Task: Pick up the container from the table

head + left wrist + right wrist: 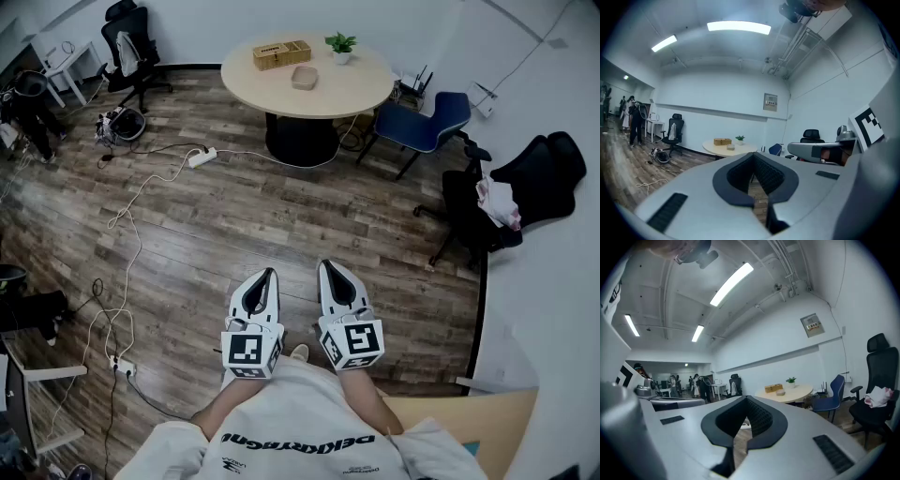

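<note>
A small beige square container (304,77) sits on the round light-wood table (356,89) far across the room, beside a wooden box (281,53) and a potted plant (340,45). Both grippers are held close to my body, far from the table. My left gripper (265,278) and right gripper (330,272) point forward side by side, each shut with nothing between its jaws. The left gripper view shows its closed tip (753,157) and the distant container (731,147). In the right gripper view the closed tip (746,399) is in front and the container (780,393) lies far off.
Wood floor stretches between me and the table. A power strip (202,157) with white cables crosses the floor at left. A blue chair (422,122) stands right of the table, black office chairs (534,178) by the right wall. A person (28,103) stands far left.
</note>
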